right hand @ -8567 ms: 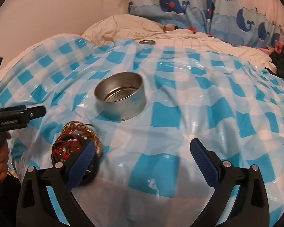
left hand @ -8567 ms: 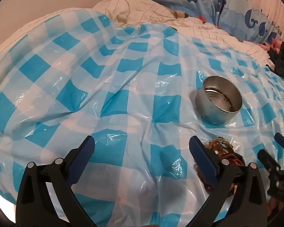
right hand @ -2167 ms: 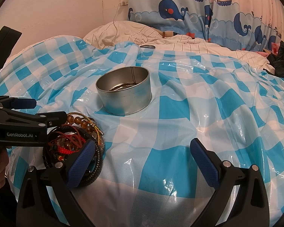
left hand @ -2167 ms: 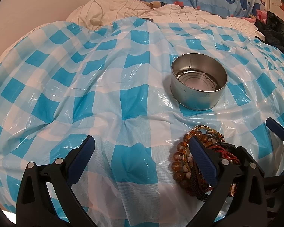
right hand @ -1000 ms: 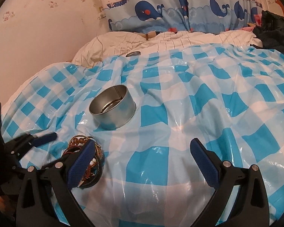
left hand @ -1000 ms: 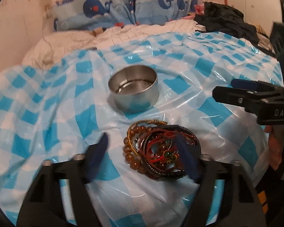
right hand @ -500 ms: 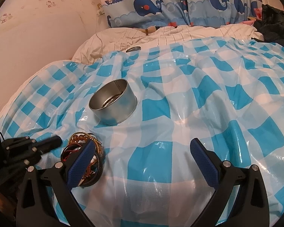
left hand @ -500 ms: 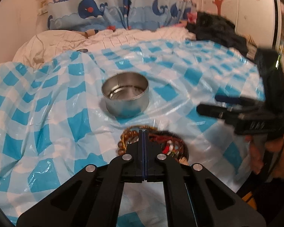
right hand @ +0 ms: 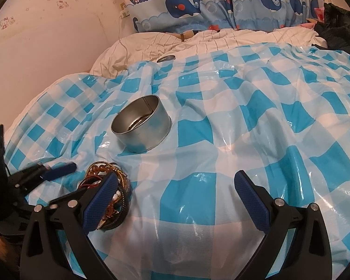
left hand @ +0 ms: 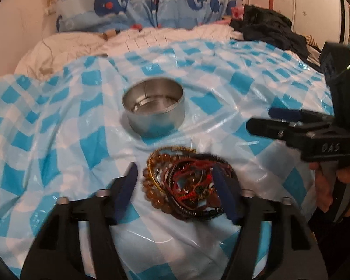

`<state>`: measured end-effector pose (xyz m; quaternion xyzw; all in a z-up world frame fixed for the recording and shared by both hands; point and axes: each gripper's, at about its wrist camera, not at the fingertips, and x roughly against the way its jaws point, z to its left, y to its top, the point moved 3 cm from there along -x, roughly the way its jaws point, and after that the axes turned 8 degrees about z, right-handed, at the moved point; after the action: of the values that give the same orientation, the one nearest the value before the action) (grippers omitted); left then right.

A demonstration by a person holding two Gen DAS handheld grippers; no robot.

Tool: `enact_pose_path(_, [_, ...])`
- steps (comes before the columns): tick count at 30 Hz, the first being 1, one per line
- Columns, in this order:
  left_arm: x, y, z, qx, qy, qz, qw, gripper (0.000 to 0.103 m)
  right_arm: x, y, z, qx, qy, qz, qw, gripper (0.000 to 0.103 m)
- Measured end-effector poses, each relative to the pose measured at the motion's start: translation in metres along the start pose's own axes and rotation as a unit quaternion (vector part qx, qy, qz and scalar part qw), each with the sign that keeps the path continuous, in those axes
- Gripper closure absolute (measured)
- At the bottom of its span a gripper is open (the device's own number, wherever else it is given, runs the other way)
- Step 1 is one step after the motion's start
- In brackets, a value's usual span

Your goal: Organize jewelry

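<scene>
jewelry pile [left hand: 186, 184]: lay flat on my blue-and-white checked plastic sheet [left hand: 58, 126], just in front of the tin; its longer side ran across the left wrist view, pointing no clear way.
look: a tangle of amber bead bracelets, red cords and dark braided bands, with a thin gold bangle at the far edge.
tin [left hand: 154, 106]: round, silver, upright, mouth up, apart from the pile.
left gripper [left hand: 177, 186]: my jaws were opening, partly spread, the pile between the blue pads; i could not tell whether they touched it.
right gripper [right hand: 175, 200]: jaws wide, nothing between them, the pile by my left pad.
</scene>
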<state>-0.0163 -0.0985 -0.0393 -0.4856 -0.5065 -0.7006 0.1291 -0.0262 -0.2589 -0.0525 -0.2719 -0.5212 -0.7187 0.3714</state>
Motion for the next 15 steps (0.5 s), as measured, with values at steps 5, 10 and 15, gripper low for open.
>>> enact_pose_path(5, [0.007,0.001,0.004,-0.005,0.018,-0.007,0.9998,0.102,0.0,0.0,0.0,-0.001,0.002,0.001,1.0,0.007])
enact_pose_path(10, [0.02,0.006,0.014,0.023,0.002,-0.035,0.9991,0.102,-0.001,-0.001,0.002,-0.002,0.002,0.002,1.0,0.007])
enact_pose_path(15, [0.054,0.013,0.039,0.096,-0.076,-0.117,0.9856,0.102,-0.001,-0.002,0.008,0.006,0.011,0.002,1.0,0.007])
